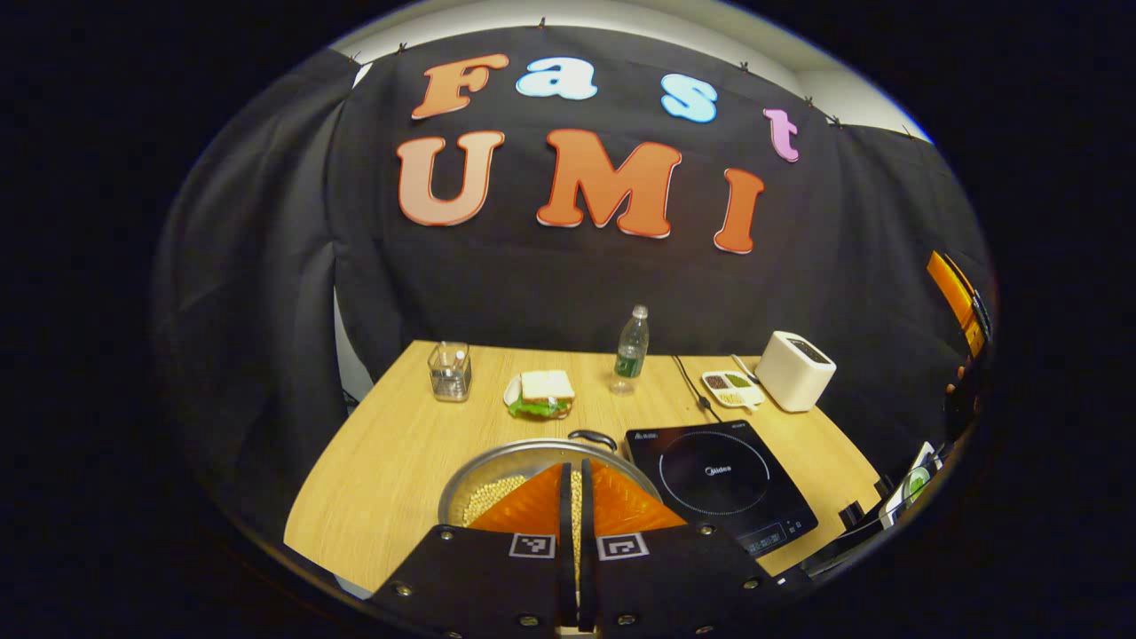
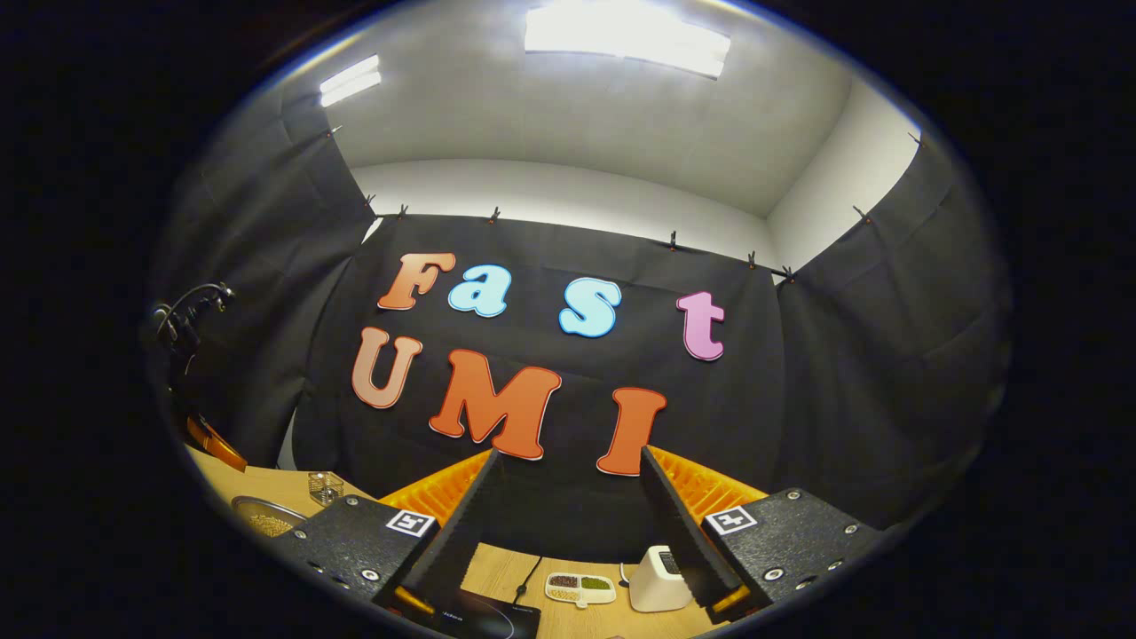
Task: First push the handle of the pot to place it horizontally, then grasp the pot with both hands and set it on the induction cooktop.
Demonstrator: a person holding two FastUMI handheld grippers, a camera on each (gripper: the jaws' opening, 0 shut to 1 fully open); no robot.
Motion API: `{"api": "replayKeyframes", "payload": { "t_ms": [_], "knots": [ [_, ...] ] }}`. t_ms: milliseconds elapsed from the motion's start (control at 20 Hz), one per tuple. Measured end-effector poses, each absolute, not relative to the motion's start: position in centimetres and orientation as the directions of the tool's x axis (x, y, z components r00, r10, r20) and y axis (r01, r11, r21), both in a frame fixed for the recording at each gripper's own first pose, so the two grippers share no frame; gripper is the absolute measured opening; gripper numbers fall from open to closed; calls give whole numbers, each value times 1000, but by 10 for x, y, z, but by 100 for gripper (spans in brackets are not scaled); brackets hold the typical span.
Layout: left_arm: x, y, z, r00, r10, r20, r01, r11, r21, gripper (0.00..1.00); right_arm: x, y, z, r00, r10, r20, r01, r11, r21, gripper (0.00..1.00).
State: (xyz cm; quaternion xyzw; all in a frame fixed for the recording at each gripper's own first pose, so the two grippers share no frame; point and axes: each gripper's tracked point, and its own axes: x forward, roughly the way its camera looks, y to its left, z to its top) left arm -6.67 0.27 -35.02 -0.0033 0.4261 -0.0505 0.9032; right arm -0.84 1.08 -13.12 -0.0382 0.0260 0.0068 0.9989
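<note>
Hovering just above the round steel pot of pale beans [image 1: 497, 475], left gripper [image 1: 575, 475] jaws nearly closed, holding nothing; its dark loop handle [image 1: 593, 437] lies straight ahead at the far rim. Right gripper [image 2: 568, 497] jaws wide, aimed high, farther off

A: Count for the wooden table [image 1: 390, 444]?

B: One pot [image 1: 497, 466] of pale beans, one induction cooktop [image 1: 719, 479] at its 3 o'clock.

A: Farther back?

B: One water bottle [image 1: 631, 349], one sandwich [image 1: 544, 393], one clear glass jar [image 1: 449, 371], one white toaster [image 1: 794, 370], one divided dish [image 1: 732, 387] at the toaster's 9 o'clock.
</note>
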Motion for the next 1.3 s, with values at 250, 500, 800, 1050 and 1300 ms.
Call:
{"api": "replayKeyframes", "payload": {
  "t_ms": [250, 500, 800, 1050, 1300],
  "knots": [
    [-150, 7, -412, 315, -112, -943, -8, 993, -120, 2, -10, 13, -153, 998, 5, -70, -11, 996, -87, 95],
    [-215, 14, -446, 49, -120, -992, -81, 989, -123, 2, -11, 22, -175, 995, 14, -99, -22, 996, -84, 95],
    [-245, 23, -477, -53, -120, -991, -214, 971, -106, 2, -12, 28, -200, 988, 29, -151, -36, 998, -42, 95],
    [-242, 34, -492, -68, -144, -987, -307, 944, -117, 2, -14, 25, -212, 985, 16, -169, -22, 999, -37, 95],
    [-242, 39, -493, -70, -138, -988, -303, 947, -110, 1, -15, 38, -226, 980, 31, -195, -40, 998, -41, 95]
  ]
}}
